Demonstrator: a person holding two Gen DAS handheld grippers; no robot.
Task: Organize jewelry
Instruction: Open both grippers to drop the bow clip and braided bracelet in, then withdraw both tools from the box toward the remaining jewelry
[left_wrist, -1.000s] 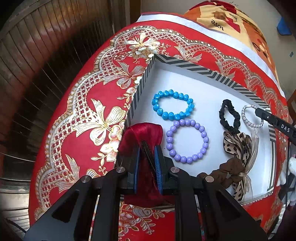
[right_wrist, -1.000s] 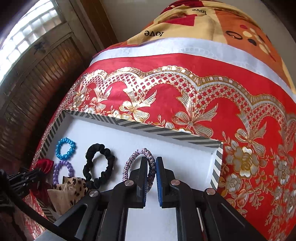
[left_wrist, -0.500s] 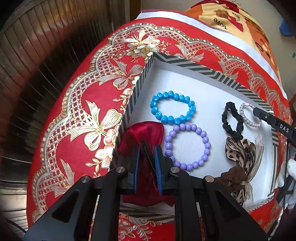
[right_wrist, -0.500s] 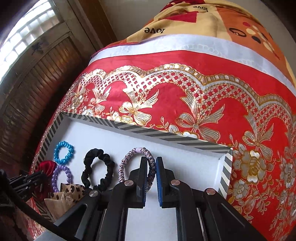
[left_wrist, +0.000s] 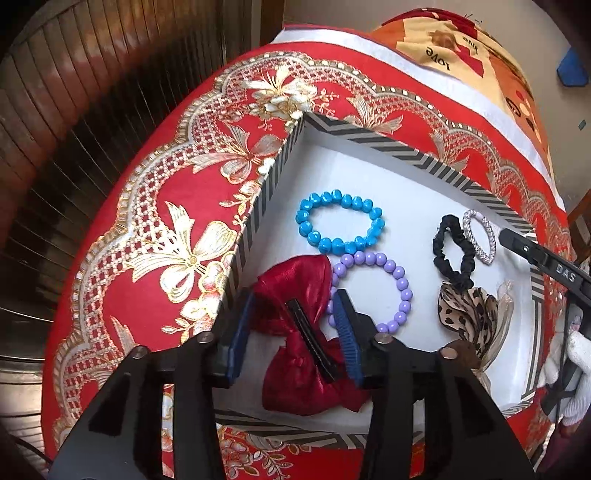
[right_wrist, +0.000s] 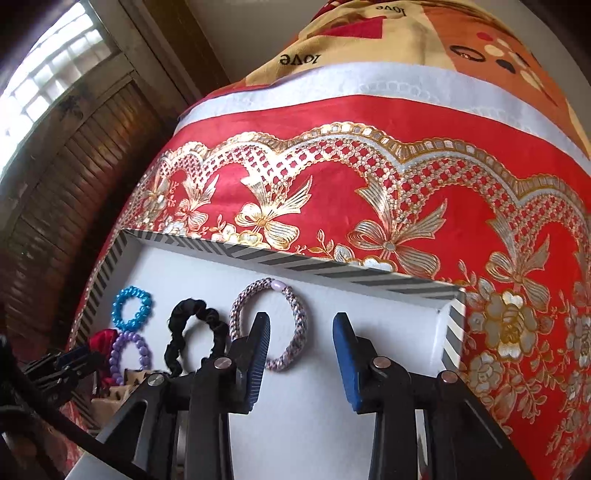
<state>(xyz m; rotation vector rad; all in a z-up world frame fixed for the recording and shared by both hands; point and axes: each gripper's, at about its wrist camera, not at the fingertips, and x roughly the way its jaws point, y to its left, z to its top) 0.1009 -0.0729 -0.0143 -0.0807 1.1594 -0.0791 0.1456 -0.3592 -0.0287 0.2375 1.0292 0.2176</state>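
Note:
A white tray with a striped rim lies on a red and gold cloth. In it lie a blue bead bracelet, a purple bead bracelet, a black scrunchie, a braided pink-grey hair tie, a leopard bow and a red satin bow clip. My left gripper is open, its jaws on either side of the red bow, which rests in the tray. My right gripper is open just above the braided tie, which lies flat.
The red and gold cloth covers the surface around the tray. A dark slatted wooden wall stands at the left. A printed orange blanket lies beyond the cloth.
Both grippers have opened. The left let go of the red bow, the right let go of the braided hair tie; both pieces now lie in the tray.

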